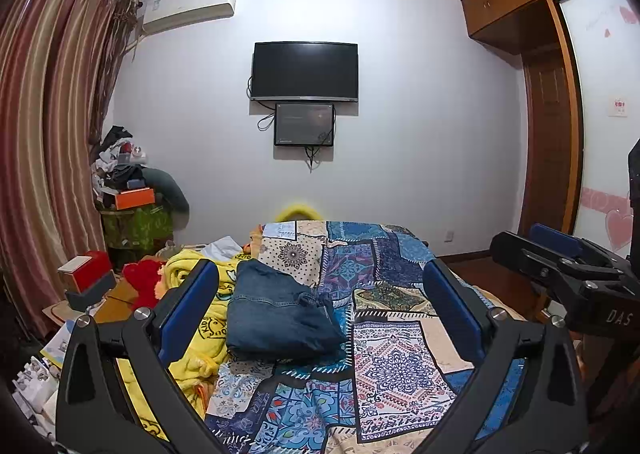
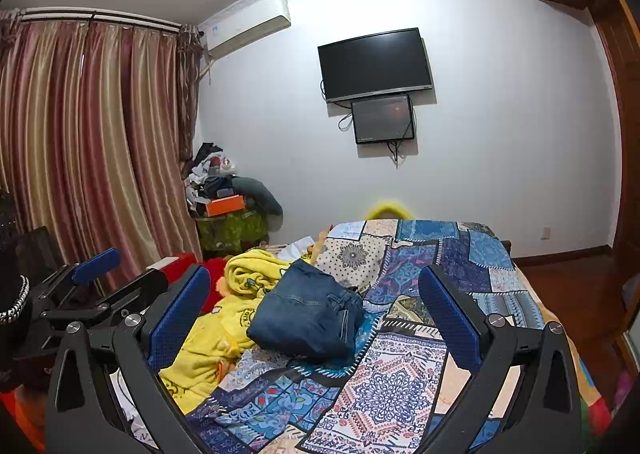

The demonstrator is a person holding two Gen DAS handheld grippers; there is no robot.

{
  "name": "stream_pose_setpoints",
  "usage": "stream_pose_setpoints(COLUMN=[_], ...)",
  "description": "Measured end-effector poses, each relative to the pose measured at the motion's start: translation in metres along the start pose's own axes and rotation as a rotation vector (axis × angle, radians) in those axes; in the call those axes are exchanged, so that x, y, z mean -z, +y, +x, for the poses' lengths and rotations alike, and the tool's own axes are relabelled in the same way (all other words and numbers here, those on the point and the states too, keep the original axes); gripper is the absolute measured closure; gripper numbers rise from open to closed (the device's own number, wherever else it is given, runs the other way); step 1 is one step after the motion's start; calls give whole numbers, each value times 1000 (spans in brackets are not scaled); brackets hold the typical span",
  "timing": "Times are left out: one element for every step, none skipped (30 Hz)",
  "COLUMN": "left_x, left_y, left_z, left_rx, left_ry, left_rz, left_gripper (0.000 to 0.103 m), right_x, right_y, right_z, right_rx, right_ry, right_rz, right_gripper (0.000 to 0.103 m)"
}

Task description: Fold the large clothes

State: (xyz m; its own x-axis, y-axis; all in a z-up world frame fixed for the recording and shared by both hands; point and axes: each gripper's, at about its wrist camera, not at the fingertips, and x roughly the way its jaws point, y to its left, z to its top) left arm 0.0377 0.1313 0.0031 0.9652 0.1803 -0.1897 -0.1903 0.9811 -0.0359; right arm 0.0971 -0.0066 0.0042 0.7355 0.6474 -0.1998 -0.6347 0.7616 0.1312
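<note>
Denim, dark blue: folded jeans (image 1: 280, 314) in a thick bundle on the patchwork bedspread (image 1: 400, 366), between and beyond the left gripper (image 1: 320, 306) fingers, nearer the left-hand pad (image 1: 188, 318) than the right-hand one (image 1: 452, 314). Left gripper spread wide, blue pads well apart, nothing between them, raised clear of the cloth and not touching the jeans. Waistband and belt loops bunched at the bundle's right edge, facing the right-hand pad.

From the right wrist view, same jeans (image 2: 308, 318) again in the gap between the right gripper (image 2: 316, 314) fingers, slightly closer to the left-hand finger (image 2: 176, 318), well apart from the right-hand finger (image 2: 452, 318). Right gripper likewise wide open, empty, held above the bedspread (image 2: 400, 386).

Yellow fleece blanket (image 1: 196, 334) crumpled just beside the jeans, under and beyond the left-hand pad, touching the bundle's left edge. Red plush item (image 1: 146, 282) further out past that same pad.

Straight ahead of both pairs of fingers, far wall with a dark television (image 1: 304, 71) and a smaller screen (image 1: 304, 125) below it. Striped curtains (image 1: 44, 133) out to the left of the fingers. Right gripper's black body visible at the right edge of the left wrist view, apart from the jeans.
</note>
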Motion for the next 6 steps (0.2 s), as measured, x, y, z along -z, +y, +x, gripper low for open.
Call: stream_pose_setpoints(left_x=[0, 0, 1, 1, 1, 1], left_y=[1, 1, 2, 3, 3, 4], left_z=[1, 1, 2, 2, 3, 3], left_rx=[3, 3, 2, 4, 3, 2], left_ry=[3, 4, 5, 6, 9, 11], left_rz=[-3, -6, -9, -11, -12, -13], left_gripper=[0, 0, 0, 0, 0, 0], right_x=[0, 1, 1, 0, 1, 1], right_y=[0, 0, 0, 0, 1, 1], right_z=[1, 1, 1, 1, 2, 2], right_rx=[1, 1, 0, 1, 1, 2], right_ry=[1, 1, 2, 4, 4, 5], right_rz=[0, 1, 1, 2, 1, 1], right_gripper=[0, 0, 0, 0, 0, 0])
